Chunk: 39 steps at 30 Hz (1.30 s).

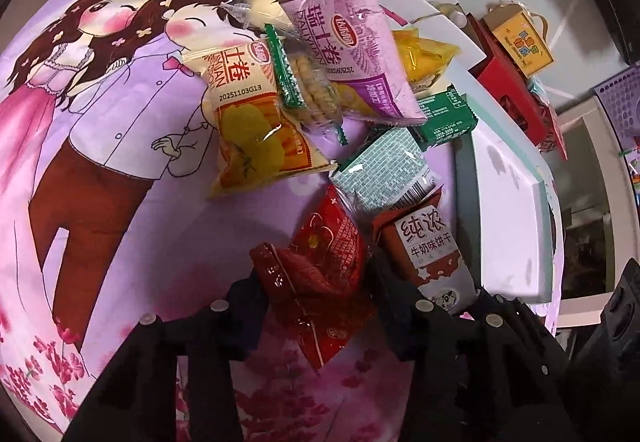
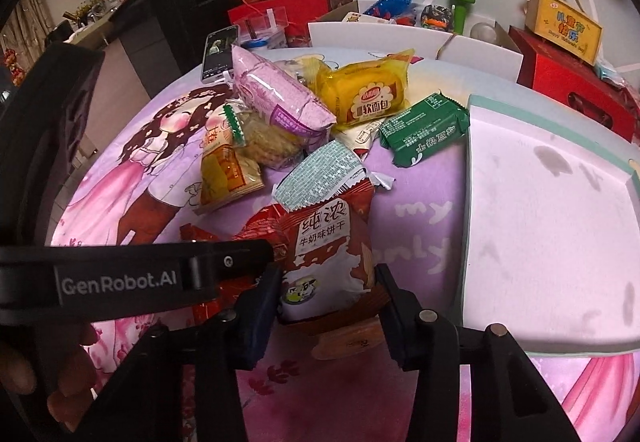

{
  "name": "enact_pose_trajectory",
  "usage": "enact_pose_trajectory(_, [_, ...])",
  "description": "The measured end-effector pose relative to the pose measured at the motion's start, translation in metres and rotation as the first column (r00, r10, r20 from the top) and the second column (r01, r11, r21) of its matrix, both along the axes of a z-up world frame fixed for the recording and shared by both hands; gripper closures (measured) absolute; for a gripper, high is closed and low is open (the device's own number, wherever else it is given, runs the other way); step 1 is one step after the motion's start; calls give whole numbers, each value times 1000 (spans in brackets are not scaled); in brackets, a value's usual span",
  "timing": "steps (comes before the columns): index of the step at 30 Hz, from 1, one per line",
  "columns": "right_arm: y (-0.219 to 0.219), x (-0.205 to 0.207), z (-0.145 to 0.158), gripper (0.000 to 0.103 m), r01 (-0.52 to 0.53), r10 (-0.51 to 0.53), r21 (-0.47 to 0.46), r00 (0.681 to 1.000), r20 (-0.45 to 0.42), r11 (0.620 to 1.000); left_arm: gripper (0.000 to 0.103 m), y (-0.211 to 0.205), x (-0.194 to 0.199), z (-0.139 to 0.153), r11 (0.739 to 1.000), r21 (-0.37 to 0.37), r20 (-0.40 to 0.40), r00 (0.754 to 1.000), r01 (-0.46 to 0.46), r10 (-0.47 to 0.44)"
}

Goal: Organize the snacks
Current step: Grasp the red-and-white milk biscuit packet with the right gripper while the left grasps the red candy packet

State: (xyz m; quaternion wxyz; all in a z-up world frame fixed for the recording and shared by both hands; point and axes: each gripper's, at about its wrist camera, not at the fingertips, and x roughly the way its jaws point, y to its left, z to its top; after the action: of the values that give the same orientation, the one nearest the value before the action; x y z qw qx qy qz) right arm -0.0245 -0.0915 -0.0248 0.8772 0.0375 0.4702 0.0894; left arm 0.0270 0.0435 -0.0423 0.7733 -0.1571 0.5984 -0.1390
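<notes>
the left hand-held gripper (image 1: 316, 282) clamps a red snack packet (image 1: 324, 262), and the right hand-held gripper (image 2: 328, 282) apparently clamps the brown-and-white biscuit packet (image 2: 326, 250) beside the white tray (image 2: 552, 226).

The right gripper (image 2: 328, 294) pinches a brown-and-white biscuit packet (image 2: 326, 254) between its blue pads. Just left of that packet reaches the left gripper (image 2: 240, 262), over a red packet (image 2: 260, 226). Right of it lies a white tray (image 2: 552, 226).

A desk (image 2: 416, 226) under a cartoon-printed purple cloth bore a heap of snack packets (image 2: 304, 130), a white tray (image 2: 552, 242) and a phone (image 2: 218, 54).
</notes>
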Motion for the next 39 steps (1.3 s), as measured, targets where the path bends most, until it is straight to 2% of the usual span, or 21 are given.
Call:
enact_pose_trajectory(7, [-2, -2, 4, 55, 5, -5, 7, 1000, 7, 1000, 57, 2, 4, 7, 1000, 0, 23, 1000, 2, -2])
enact_pose_trajectory(22, [-16, -13, 35, 56, 33, -37, 42, 994, 103, 999, 58, 21, -10, 49, 999, -44, 156, 987, -19, 26])
enact_pose_trajectory(24, [-18, -14, 38, 61, 39, -44, 44, 993, 114, 998, 58, 20, -10, 51, 999, -40, 165, 986, -19, 25])
enact_pose_trajectory(25, [-21, -13, 40, 69, 45, -50, 49, 992, 116, 998, 58, 19, -10, 51, 999, -38, 166, 986, -15, 21])
enact_pose_trajectory(31, [-33, -11, 38, 78, 69, -76, 67, 992, 104, 995, 58, 8, -9, 49, 1000, -21, 160, 987, 13, -9])
enact_pose_trajectory(39, [-38, -9, 31, 78, 89, -95, 77, 992, 84, 993, 57, 6, -9, 42, 1000, 8, 138, 990, 6, -7])
